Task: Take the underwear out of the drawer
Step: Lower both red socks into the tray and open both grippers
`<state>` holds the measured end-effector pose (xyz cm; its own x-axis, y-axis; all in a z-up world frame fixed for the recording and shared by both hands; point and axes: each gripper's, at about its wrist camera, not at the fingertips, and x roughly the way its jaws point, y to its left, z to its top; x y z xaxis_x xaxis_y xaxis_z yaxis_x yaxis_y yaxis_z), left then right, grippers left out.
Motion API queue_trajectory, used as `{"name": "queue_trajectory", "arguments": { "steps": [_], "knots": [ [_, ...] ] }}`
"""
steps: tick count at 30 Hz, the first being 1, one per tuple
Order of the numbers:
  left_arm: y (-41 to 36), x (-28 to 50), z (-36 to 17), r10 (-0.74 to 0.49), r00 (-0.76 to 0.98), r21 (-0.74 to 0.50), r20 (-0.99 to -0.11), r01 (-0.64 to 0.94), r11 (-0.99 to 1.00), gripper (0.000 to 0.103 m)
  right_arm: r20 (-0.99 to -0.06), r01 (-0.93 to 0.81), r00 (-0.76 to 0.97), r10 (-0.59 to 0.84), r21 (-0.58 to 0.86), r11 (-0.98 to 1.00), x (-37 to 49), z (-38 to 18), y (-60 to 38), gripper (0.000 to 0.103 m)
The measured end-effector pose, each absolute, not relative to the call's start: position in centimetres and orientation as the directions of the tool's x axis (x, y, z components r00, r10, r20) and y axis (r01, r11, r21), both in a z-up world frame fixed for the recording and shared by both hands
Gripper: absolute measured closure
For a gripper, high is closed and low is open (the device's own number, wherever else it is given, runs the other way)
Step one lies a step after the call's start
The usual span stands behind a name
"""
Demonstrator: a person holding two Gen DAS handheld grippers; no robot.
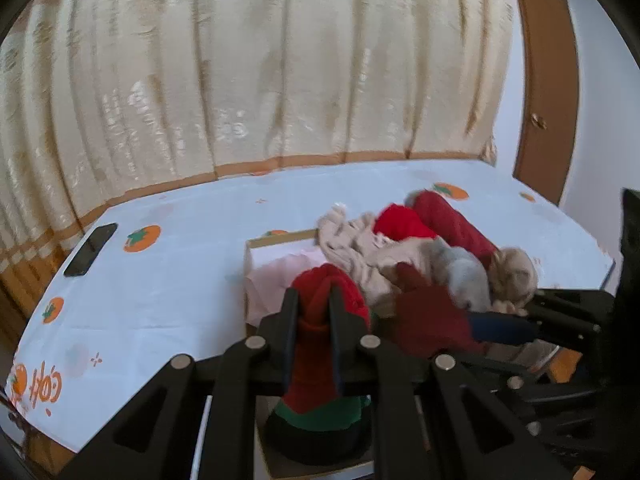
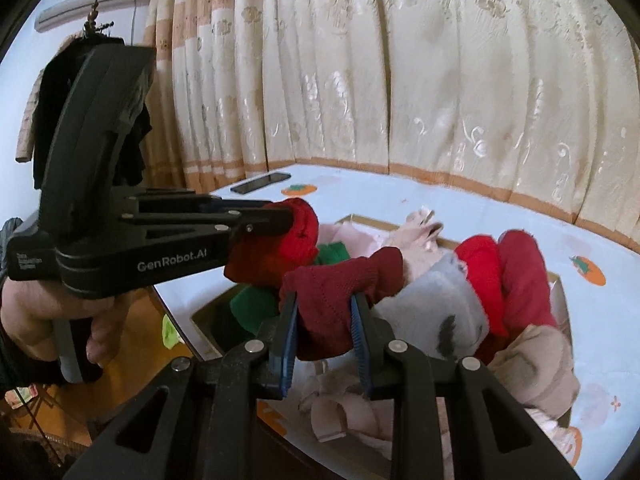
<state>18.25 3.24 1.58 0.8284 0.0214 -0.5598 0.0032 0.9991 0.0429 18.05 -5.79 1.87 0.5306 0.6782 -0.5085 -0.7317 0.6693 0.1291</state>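
The left gripper (image 1: 314,332) is clamped on a red rolled-up cloth (image 1: 324,300) w/ a green and black band at its bottom. Its 2 black fingers squeeze the cloth from both sides. In the right cam you see this gripper from the side, held by a hand (image 2: 48,316), w/ the red cloth at its tip (image 2: 296,232).

The right gripper (image 2: 325,334) is clamped on a dark red piece of underwear (image 2: 336,300). Its blue pads (image 2: 282,344) press into the cloth from both sides, and the cloth bulges out above them. It is lifted a bit over the drawer (image 2: 204,320), not lying flat in it.

The drawer is an open box, sitting on a table (image 1: 140,300) w/ a white cloth that has orange fruit pics on it. It sits by the near edge of the table, toward the right side. It is stuffed w/ clothes: beige stuff (image 1: 360,252), a bright red piece (image 1: 404,222), a darker red roll (image 1: 452,220), a gray fuzzy piece (image 2: 440,300), and pink stuff (image 1: 276,276) at the left end.

A black phone (image 1: 91,249) lies at the far left corner of the table, well apart from the drawer. A cream curtain (image 1: 260,64) hangs behind the table. A brown door frame (image 1: 548,92) is at the right.
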Motion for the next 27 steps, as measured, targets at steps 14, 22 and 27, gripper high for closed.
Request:
{"name": "queue_trajectory", "arguments": {
  "steps": [14,22,27],
  "knots": [
    [-0.4,18.7,1.1,-0.019,0.815,0.105,-0.580,0.098,0.990,0.053,-0.593,-0.750,0.509,0.624,0.050,0.660,16.6,0.6,-5.6,0.064],
    [-0.6,15.6,2.7,-0.020,0.860,0.115,-0.509,0.091,0.989,0.037,-0.561,-0.731,0.555,0.614,0.024,0.682,14.4,1.4,-8.0,0.051],
    [-0.2,13.2,3.8,-0.021,0.887,0.098,-0.462,0.075,0.992,0.029,-0.528,-0.692,0.604,0.597,0.025,0.721,13.4,2.5,-10.2,0.044]
  ]
}}
